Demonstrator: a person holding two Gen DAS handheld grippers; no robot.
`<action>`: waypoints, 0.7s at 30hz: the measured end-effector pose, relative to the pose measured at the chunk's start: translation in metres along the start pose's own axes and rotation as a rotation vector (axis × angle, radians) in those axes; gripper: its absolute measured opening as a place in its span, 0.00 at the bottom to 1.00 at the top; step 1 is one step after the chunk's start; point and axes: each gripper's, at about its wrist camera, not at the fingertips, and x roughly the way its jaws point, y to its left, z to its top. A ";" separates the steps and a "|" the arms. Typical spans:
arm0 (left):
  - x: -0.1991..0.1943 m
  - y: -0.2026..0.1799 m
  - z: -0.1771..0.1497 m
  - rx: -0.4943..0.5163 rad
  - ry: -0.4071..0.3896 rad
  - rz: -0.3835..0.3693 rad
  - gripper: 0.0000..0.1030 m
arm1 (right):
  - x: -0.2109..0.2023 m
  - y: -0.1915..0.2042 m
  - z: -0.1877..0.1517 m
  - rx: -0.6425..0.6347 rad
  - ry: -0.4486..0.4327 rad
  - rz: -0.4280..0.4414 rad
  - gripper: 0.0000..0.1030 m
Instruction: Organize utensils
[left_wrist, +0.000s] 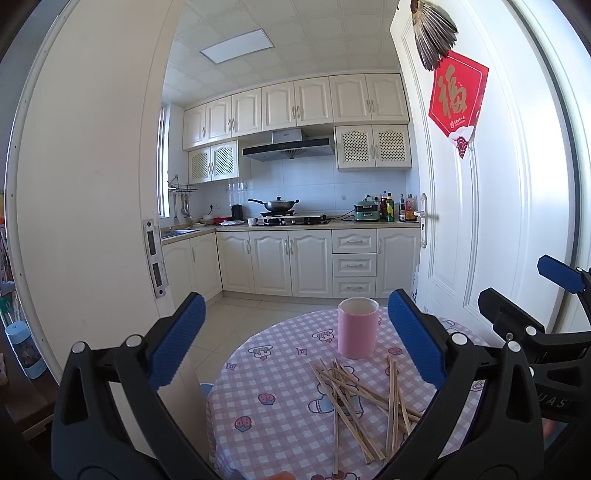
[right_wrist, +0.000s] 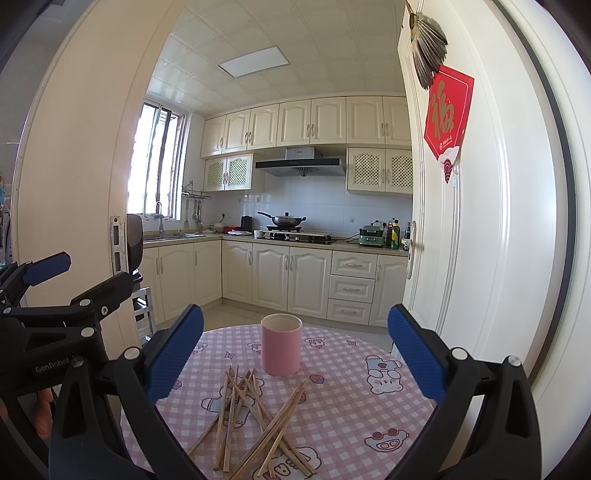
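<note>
A: Left gripper (left_wrist: 295, 347) spread wide, nothing between the pads, hovering over the near edge of the table (left_wrist: 266, 428). Right gripper (right_wrist: 295, 350) same: jaws apart, empty, also above the near edge.

B: So nothing grasped on either side?

A: Correct. Both released, neither touching anything.

B: Where are the utensils?

A: Chopsticks (left_wrist: 354, 398) lie in a loose crossed heap on the checked tablecloth, toward the near edge, roughly mid-table. Right wrist view shows the same pile (right_wrist: 255, 421), several sticks overlapping, a few fanned off to the side. Can't give an exact count, too tangled.

B: And the holder?

A: Pink cup (left_wrist: 357, 328) stands upright just behind the pile, closer to the far edge, apart from the sticks. Rim is visible in both views (right_wrist: 281, 343); no stick pokes out of it. Can't see down to the bottom.

B: Progress?

A: My read: effectively zero. Whole pile is still on the table, cup looks empty. Everything left: pick sticks, drop them in the cup.

B: Background?

A: Kitchen cabinets (left_wrist: 291, 262) past the doorway, not relevant.
</note>
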 end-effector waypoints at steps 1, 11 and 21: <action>0.000 0.000 0.000 -0.001 0.001 -0.001 0.94 | 0.000 0.000 0.000 0.001 0.000 0.001 0.94; 0.000 0.001 -0.001 -0.001 0.004 0.000 0.94 | 0.000 0.000 -0.001 0.002 0.006 0.003 0.94; 0.000 0.001 -0.002 -0.002 0.004 -0.002 0.94 | 0.000 0.000 0.000 0.003 0.007 0.004 0.94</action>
